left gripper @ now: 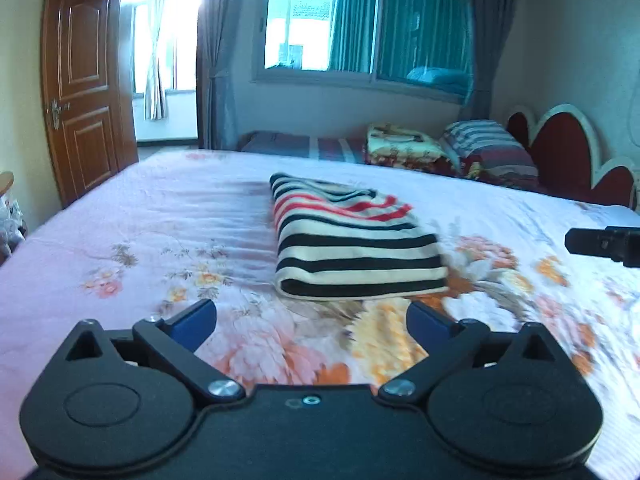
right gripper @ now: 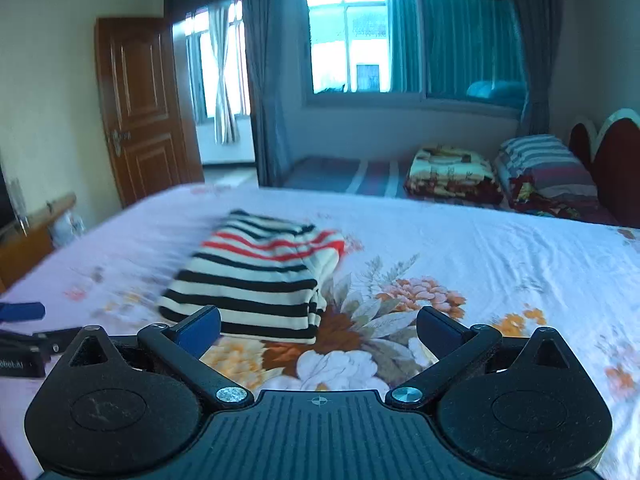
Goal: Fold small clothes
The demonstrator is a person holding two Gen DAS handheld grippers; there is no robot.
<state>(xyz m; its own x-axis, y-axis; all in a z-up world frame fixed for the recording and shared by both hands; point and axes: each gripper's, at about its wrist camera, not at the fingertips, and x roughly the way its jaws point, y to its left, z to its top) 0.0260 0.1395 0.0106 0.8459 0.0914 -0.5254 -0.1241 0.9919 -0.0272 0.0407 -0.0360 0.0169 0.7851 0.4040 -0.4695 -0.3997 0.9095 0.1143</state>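
Note:
A folded garment point(left gripper: 352, 248) with black, cream and red stripes lies flat on the floral pink bed sheet point(left gripper: 140, 220). My left gripper point(left gripper: 312, 316) hovers just short of its near edge, open, with nothing between its blue pads. In the right wrist view the same garment point(right gripper: 256, 280) lies ahead and to the left on the sheet point(right gripper: 500, 260). My right gripper point(right gripper: 320, 320) is open and empty over the flower print. The right gripper's tip point(left gripper: 604, 246) shows at the right edge of the left view. A blue pad of the left gripper point(right gripper: 20, 312) shows at the left edge of the right view.
A brown door point(left gripper: 86, 88) stands open at the left. Beyond the bed's far edge is a second bed with a folded blanket point(left gripper: 404, 146), striped pillows point(left gripper: 488, 144) and a red headboard point(left gripper: 568, 152). Wooden furniture point(right gripper: 36, 232) sits by the left bed edge.

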